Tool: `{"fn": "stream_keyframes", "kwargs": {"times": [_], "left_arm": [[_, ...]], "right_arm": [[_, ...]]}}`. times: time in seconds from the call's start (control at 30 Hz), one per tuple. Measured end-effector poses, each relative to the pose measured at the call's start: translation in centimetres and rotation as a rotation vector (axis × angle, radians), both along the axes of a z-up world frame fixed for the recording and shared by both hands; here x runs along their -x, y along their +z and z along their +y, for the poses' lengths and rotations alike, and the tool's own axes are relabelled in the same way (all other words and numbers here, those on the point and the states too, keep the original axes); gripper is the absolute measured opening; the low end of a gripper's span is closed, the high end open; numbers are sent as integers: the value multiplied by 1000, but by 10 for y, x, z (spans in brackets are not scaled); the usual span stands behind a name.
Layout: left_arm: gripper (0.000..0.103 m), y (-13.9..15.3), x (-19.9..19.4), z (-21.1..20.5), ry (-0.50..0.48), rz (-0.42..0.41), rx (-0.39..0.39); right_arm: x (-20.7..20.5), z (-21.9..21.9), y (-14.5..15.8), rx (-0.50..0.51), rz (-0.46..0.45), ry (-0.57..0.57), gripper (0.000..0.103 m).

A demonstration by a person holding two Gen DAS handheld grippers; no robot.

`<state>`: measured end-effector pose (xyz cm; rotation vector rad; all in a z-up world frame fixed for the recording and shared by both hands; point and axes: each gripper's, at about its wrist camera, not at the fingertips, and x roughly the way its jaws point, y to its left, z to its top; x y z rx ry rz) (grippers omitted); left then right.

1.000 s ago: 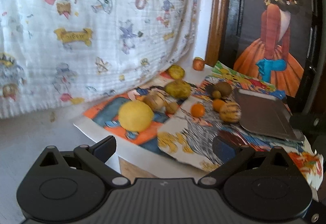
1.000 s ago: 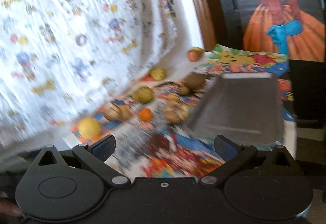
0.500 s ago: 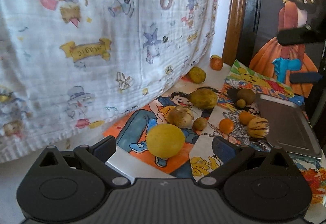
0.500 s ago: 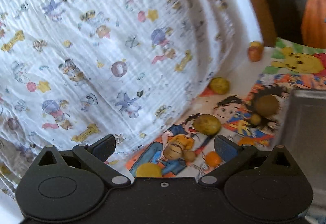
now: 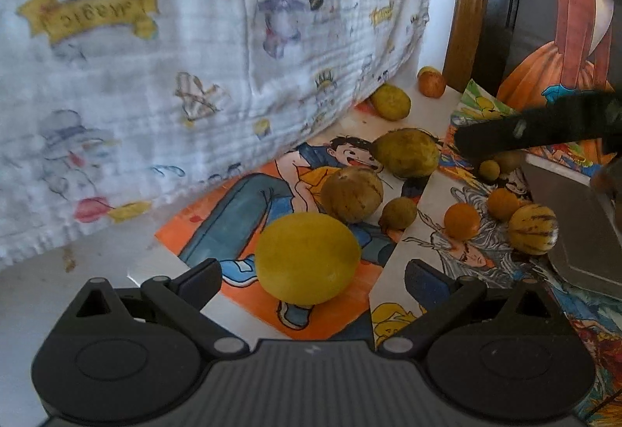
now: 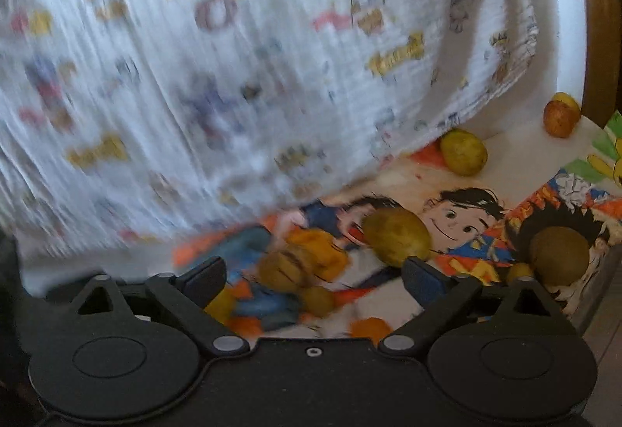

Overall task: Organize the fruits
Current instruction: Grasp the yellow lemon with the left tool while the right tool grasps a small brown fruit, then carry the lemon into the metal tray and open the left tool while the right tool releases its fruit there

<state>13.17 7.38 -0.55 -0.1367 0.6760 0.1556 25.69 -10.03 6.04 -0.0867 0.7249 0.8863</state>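
Several fruits lie on cartoon posters spread over a white table. In the left wrist view a big yellow lemon (image 5: 307,258) sits between the fingers of my open left gripper (image 5: 311,277), not clamped. Behind it lie a striped brown fruit (image 5: 352,194), a green-yellow mango (image 5: 406,153), a small kiwi-like fruit (image 5: 398,213), two oranges (image 5: 462,221), and a striped pale melon (image 5: 533,229) beside a grey metal tray (image 5: 575,224). My right gripper (image 6: 313,277) is open above the striped fruit (image 6: 287,267) and mango (image 6: 396,238); a finger of it (image 5: 536,129) crosses the left wrist view.
A printed white cloth (image 5: 175,38) hangs at the left and back, its hem touching the posters. A small mango (image 5: 390,101) and an apple (image 5: 431,83) lie by the wooden frame (image 5: 464,18). A brown kiwi (image 6: 559,252) sits at the right. The table's front edge runs under my left gripper.
My left gripper moved forward until the lemon lies between its fingers. My right gripper swung left and down over the fruits, and it now shows in the left wrist view.
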Motion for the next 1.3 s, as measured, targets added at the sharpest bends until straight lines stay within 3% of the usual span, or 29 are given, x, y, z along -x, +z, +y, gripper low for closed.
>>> {"fn": "stream_keyframes", "kwargs": {"times": [0.13, 0.3, 0.37, 0.6, 0.87, 1.1, 1.3], "left_arm": [[97, -3, -5, 3, -4, -2, 10], [86, -6, -9, 5, -13, 7, 35], [81, -6, -11, 5, -15, 15, 44], [70, -6, -14, 9, 7, 25, 71], [69, -5, -15, 13, 27, 31, 85], [67, -4, -15, 15, 50, 32, 111], [67, -1, -13, 12, 64, 23, 134]], "right_arm": [[-9, 6, -19, 83, -11, 61, 88], [-5, 22, -29, 165, -97, 167, 78], [-5, 29, -32, 188, -107, 191, 69], [-11, 43, -42, 210, -88, 232, 50], [-12, 50, -52, 215, -59, 247, 31], [-9, 48, -53, 187, -50, 228, 29], [-10, 28, -37, 86, -30, 140, 29]]}}
